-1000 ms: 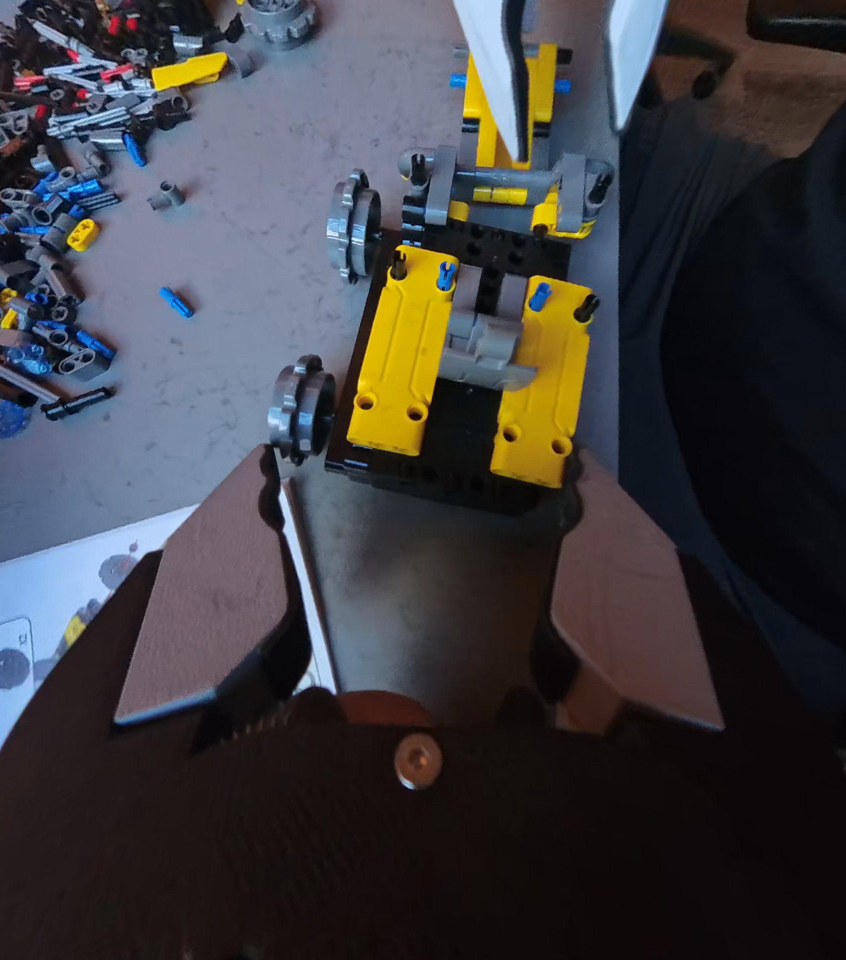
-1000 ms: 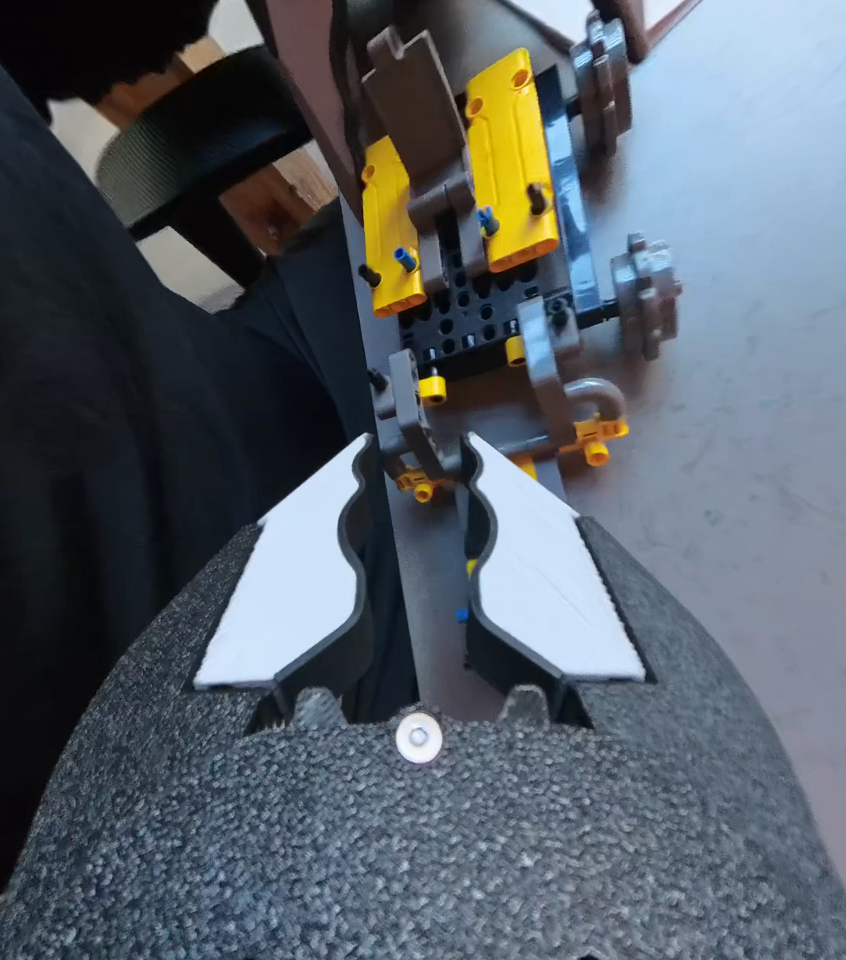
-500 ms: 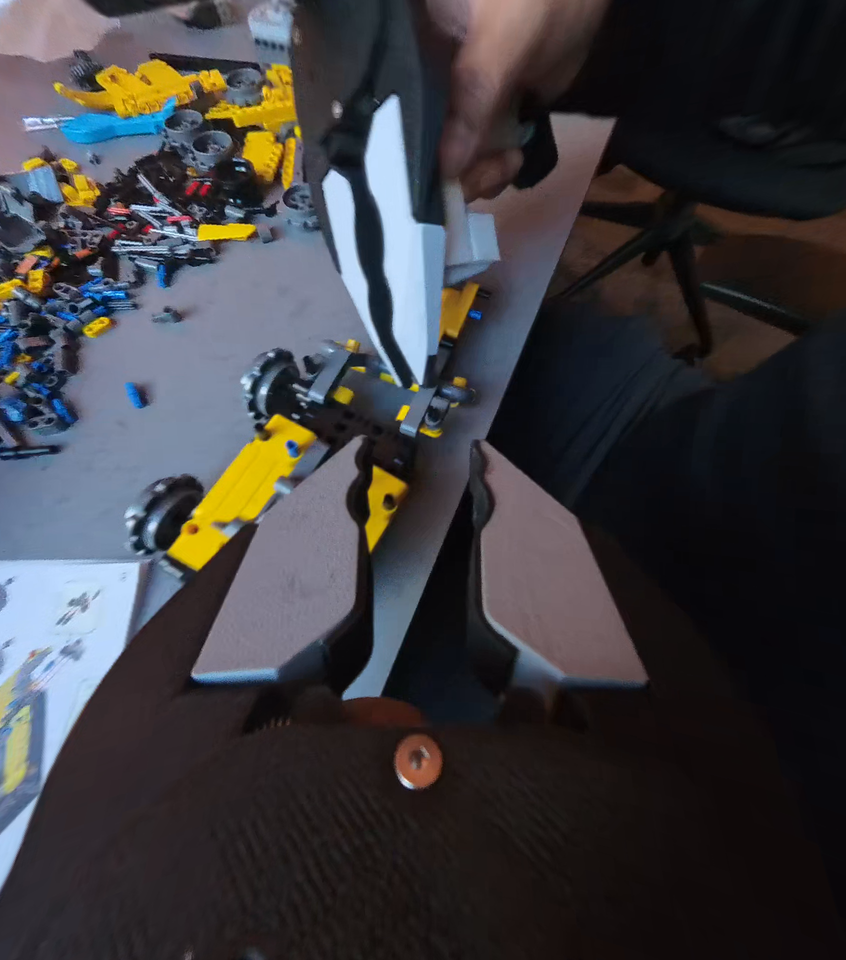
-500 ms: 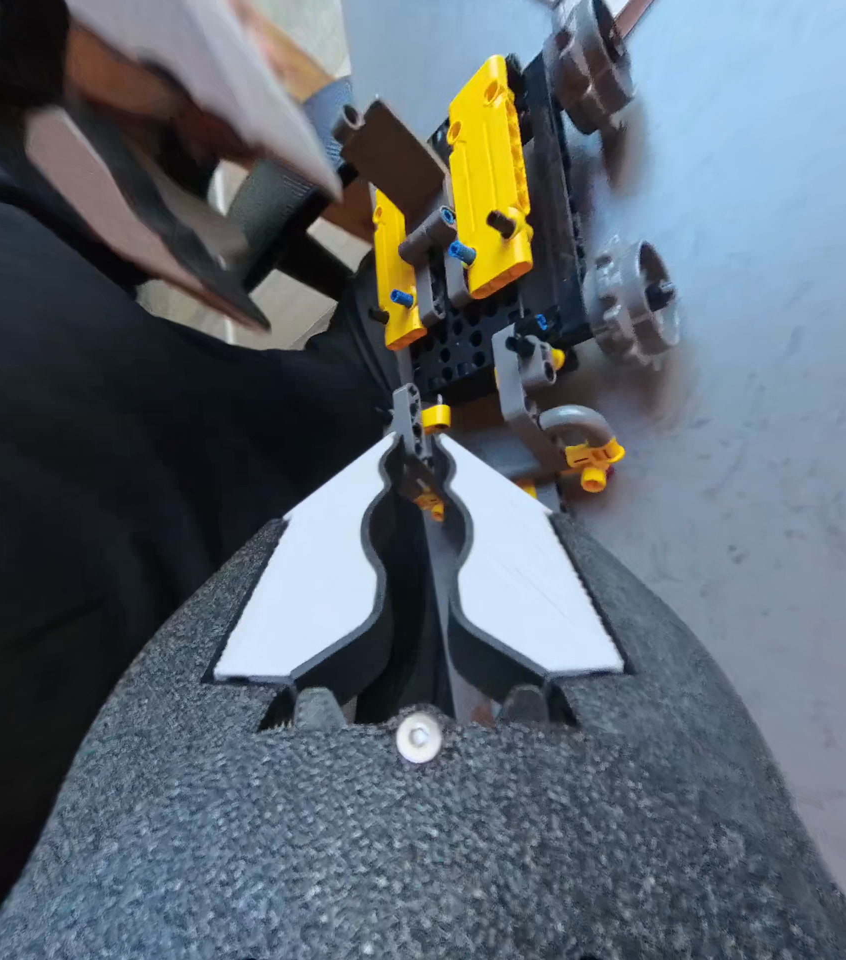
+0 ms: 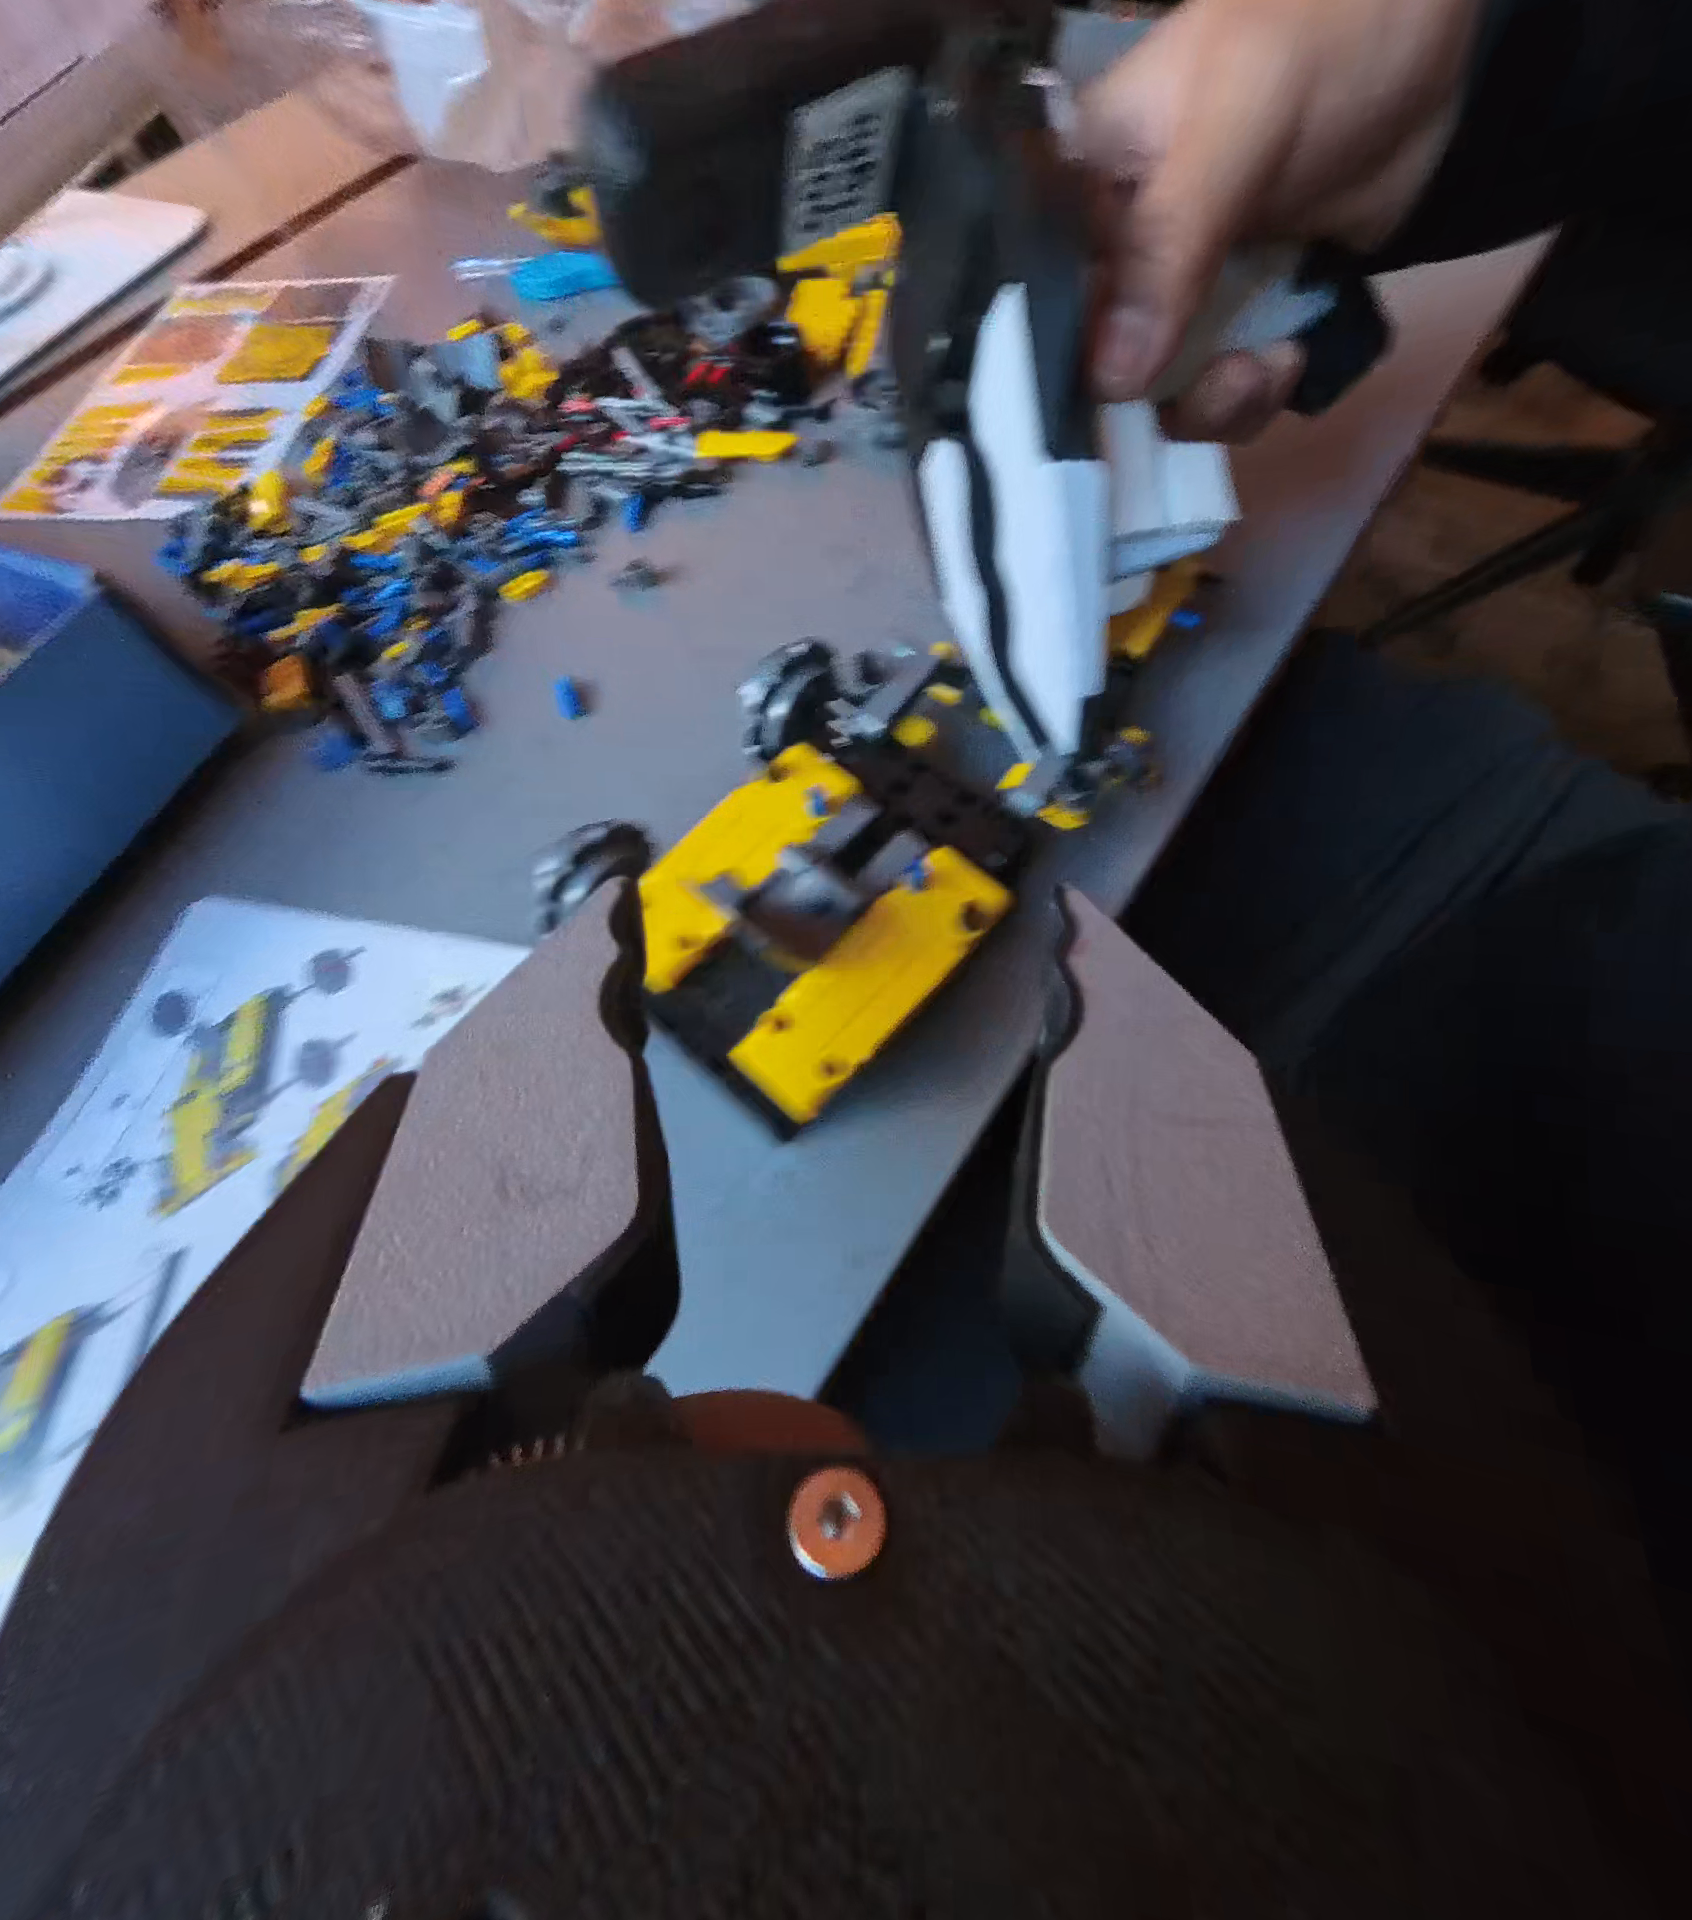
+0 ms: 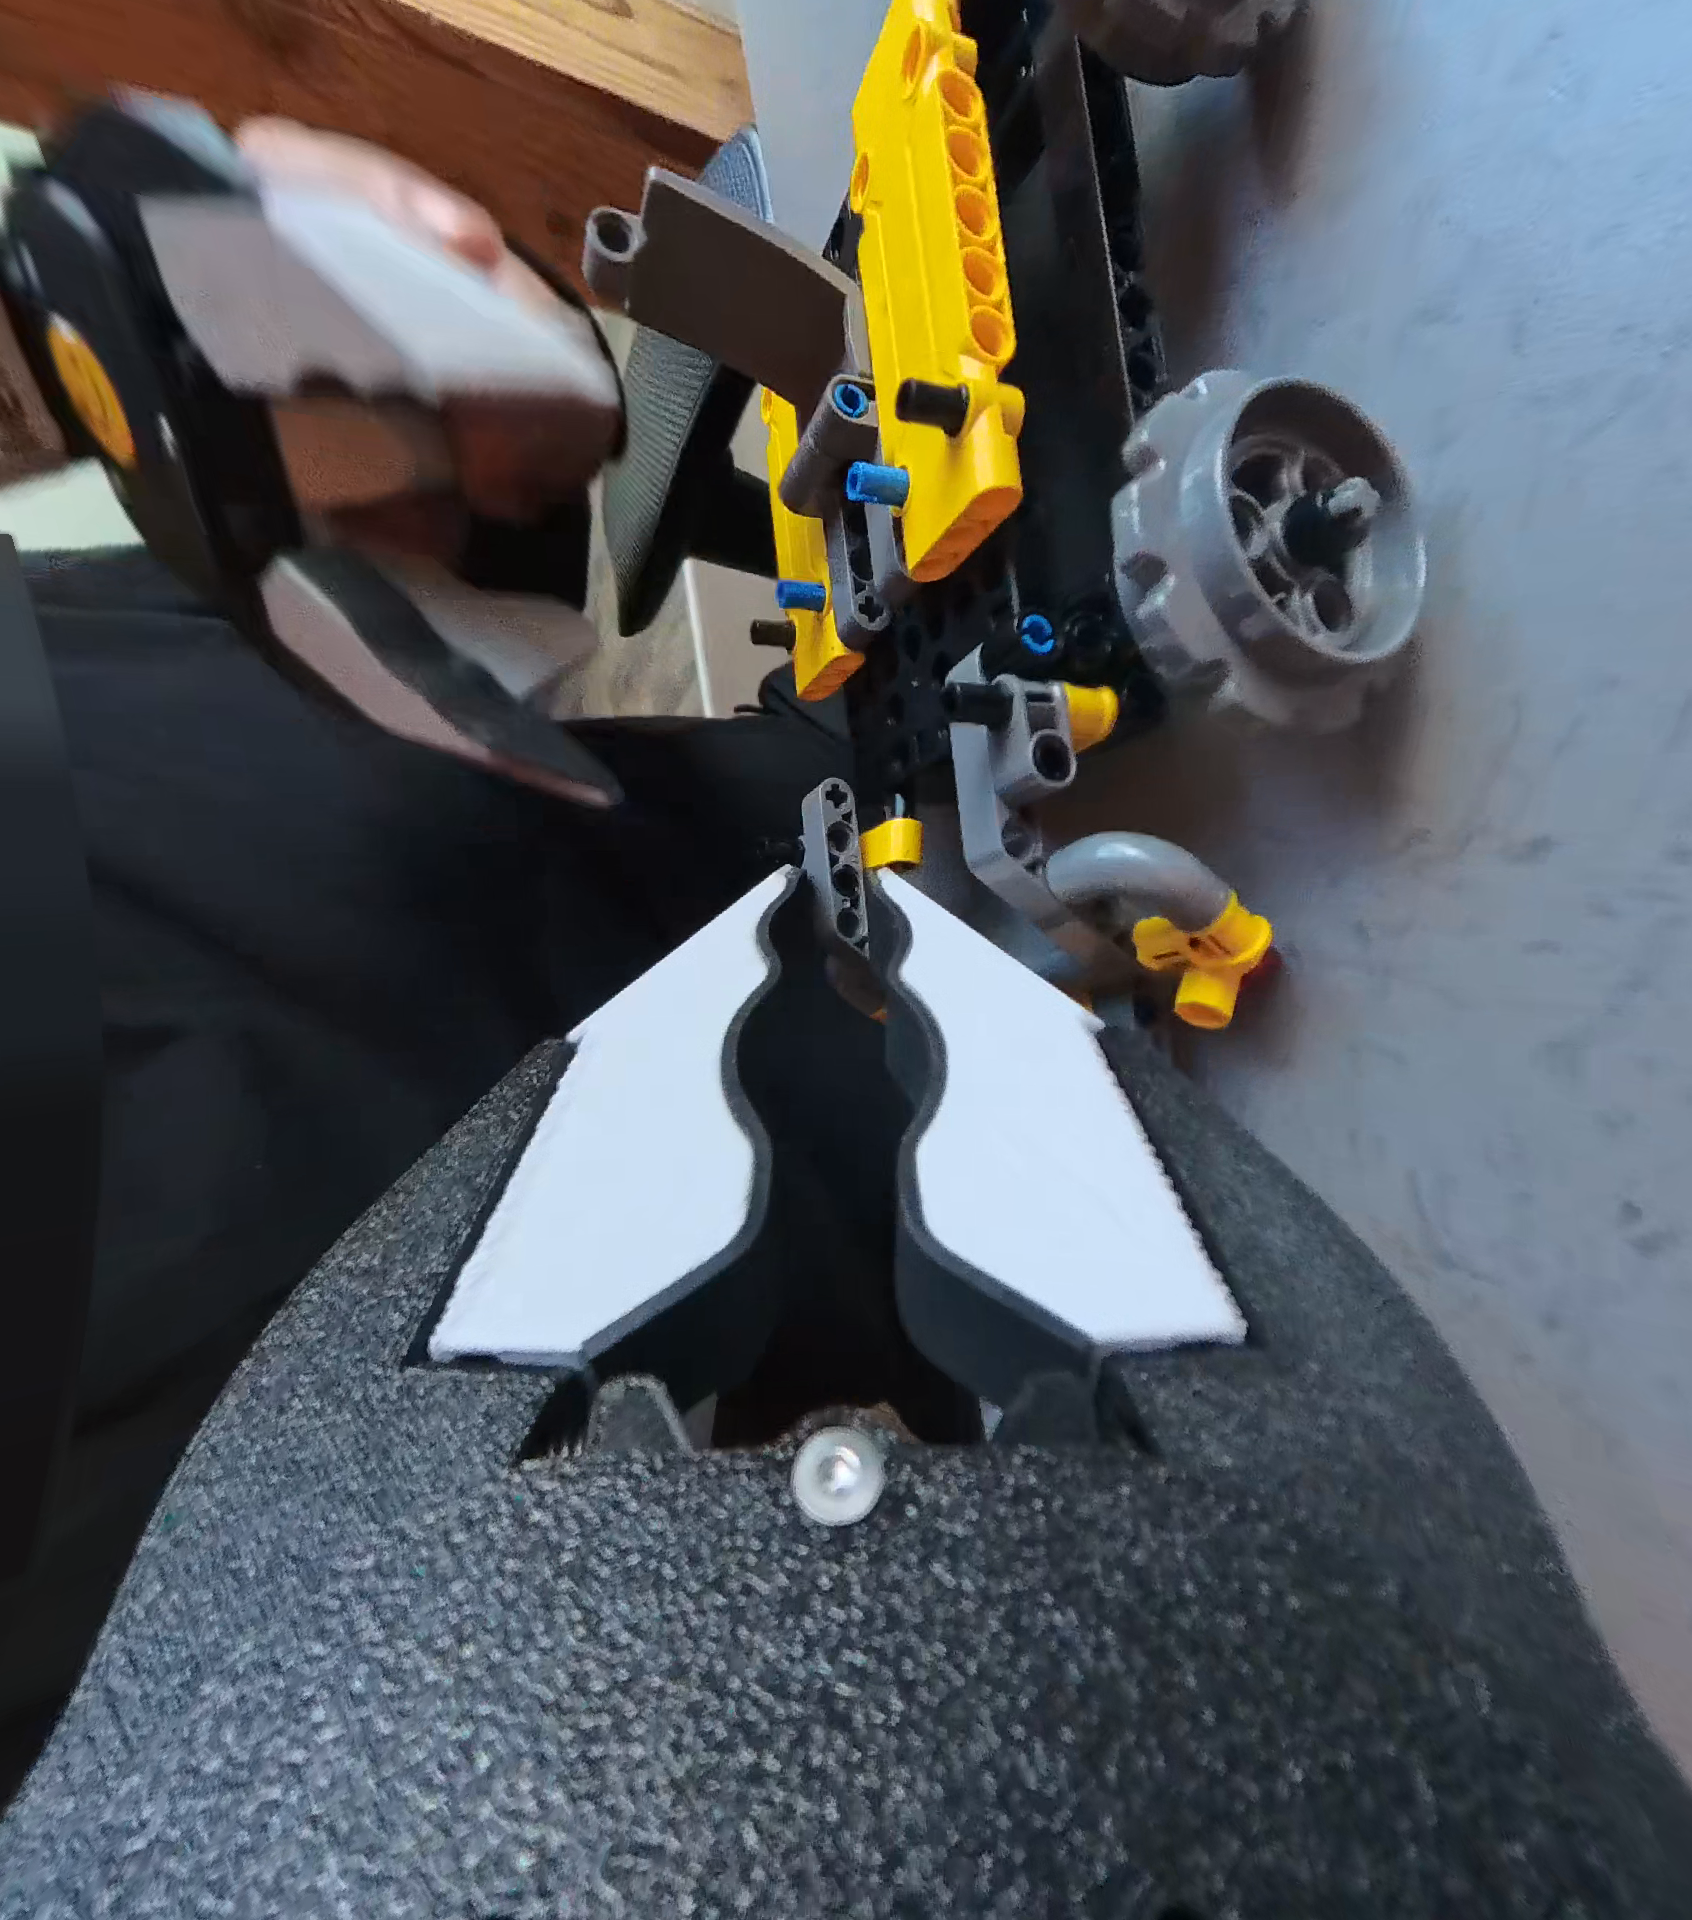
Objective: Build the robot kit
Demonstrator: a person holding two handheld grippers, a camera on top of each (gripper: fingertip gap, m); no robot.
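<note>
A half-built yellow and black brick vehicle (image 5: 826,940) with grey wheels (image 6: 1268,551) lies on the grey table (image 5: 468,831) by its right edge. My left gripper (image 5: 842,920) is open and empty, with its brown fingers (image 5: 509,1143) held just short of the vehicle's rear. My right gripper (image 6: 837,883), with white fingers (image 6: 644,1143), is shut on a dark grey beam (image 6: 840,836) at the vehicle's front. It also shows in the left wrist view (image 5: 1039,748), held by a hand (image 5: 1237,208). The left gripper (image 6: 354,468) shows blurred in the right wrist view, apart from the vehicle.
A pile of loose pieces (image 5: 406,540) covers the far middle of the table. A blue box (image 5: 21,779) stands at the left. An instruction booklet (image 5: 198,1091) lies at the near left, a printed sheet (image 5: 198,384) farther back. A chair (image 5: 1652,520) stands past the table's right edge.
My left gripper narrowed, then opened wide again, and drew back and up from the vehicle. My right gripper closed from a gap onto the grey beam, and the vehicle turned somewhat.
</note>
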